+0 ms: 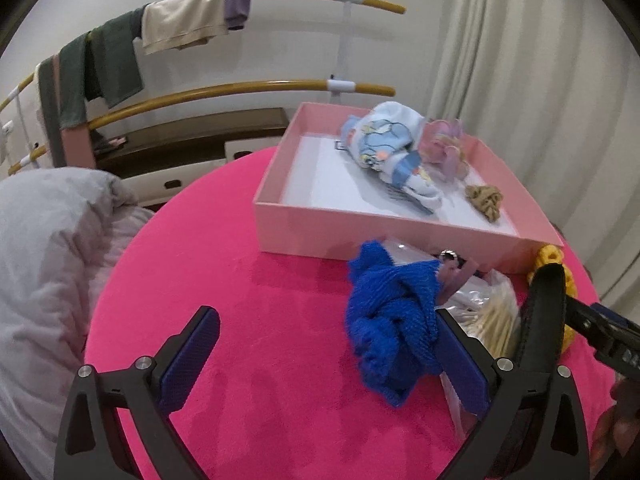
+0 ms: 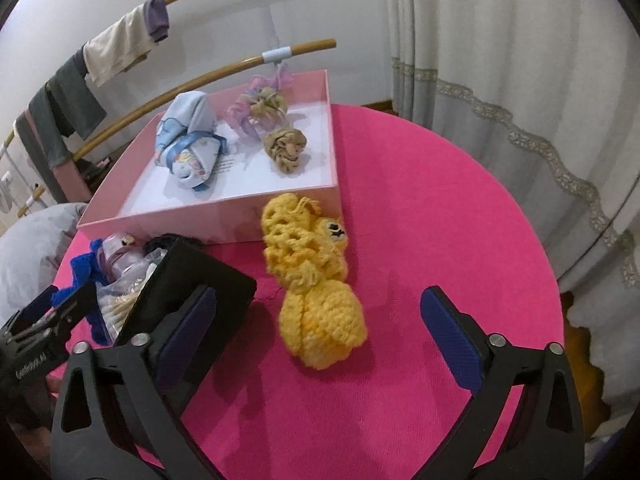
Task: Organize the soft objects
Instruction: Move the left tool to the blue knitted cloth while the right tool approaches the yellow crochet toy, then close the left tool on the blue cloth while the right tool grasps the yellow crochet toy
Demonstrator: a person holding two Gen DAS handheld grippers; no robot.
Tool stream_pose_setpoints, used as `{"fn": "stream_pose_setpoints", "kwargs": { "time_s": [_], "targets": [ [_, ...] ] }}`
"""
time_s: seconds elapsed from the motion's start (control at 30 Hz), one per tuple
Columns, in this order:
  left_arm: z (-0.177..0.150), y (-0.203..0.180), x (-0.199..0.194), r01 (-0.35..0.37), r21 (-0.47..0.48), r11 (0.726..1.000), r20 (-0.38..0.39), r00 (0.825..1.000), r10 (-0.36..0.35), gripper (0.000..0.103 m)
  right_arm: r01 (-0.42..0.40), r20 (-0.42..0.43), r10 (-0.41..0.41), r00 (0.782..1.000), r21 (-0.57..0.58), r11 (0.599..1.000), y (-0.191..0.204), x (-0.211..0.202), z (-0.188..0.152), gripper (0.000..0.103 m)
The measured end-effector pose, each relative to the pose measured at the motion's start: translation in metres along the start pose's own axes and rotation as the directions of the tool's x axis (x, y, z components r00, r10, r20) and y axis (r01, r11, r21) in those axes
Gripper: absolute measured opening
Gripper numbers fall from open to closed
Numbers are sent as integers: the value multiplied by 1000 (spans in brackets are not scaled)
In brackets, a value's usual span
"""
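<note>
Both claws gape empty: left claw beside blue knit, right claw around yellow crochet toy.

pink box, yellow crochet toy.

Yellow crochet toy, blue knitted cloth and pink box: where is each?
yellow crochet toy [image 2: 320, 316]: right wrist view, rounded lower body.
blue knitted cloth [image 1: 394, 320]: left wrist view, bunched middle.
pink box [image 2: 168, 220]: right wrist view, near wall.

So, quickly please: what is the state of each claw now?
Left claw: open, holding nothing; blue knitted cloth beside one finger.
Right claw: open, around the yellow crochet toy, not gripping.
</note>
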State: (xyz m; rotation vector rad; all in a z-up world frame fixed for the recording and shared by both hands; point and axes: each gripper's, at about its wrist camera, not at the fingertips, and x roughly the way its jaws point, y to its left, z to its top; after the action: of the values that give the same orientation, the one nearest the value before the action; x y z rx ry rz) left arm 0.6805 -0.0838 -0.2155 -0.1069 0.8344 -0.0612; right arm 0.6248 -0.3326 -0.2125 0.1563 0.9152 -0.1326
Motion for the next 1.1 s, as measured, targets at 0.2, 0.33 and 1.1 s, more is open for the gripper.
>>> {"fn": "stream_pose_setpoints", "kwargs": {
  "time_s": [0.2,0.33,1.1],
  "targets": [
    [0,1,15,65,-10,998,-51,997,-66,100,-9,15,8,1000,55,998,-15,3,3,78],
    [0,4,23,63,-18,998,-62,996,-64,98,4,-7,-4,1000,38,999,-16,13,6,78],
    [-9,7,13,68,-23,997,-53,996,-69,51,18,-32,-20,999,-56,998,6,36,8,36]
  ]
}}
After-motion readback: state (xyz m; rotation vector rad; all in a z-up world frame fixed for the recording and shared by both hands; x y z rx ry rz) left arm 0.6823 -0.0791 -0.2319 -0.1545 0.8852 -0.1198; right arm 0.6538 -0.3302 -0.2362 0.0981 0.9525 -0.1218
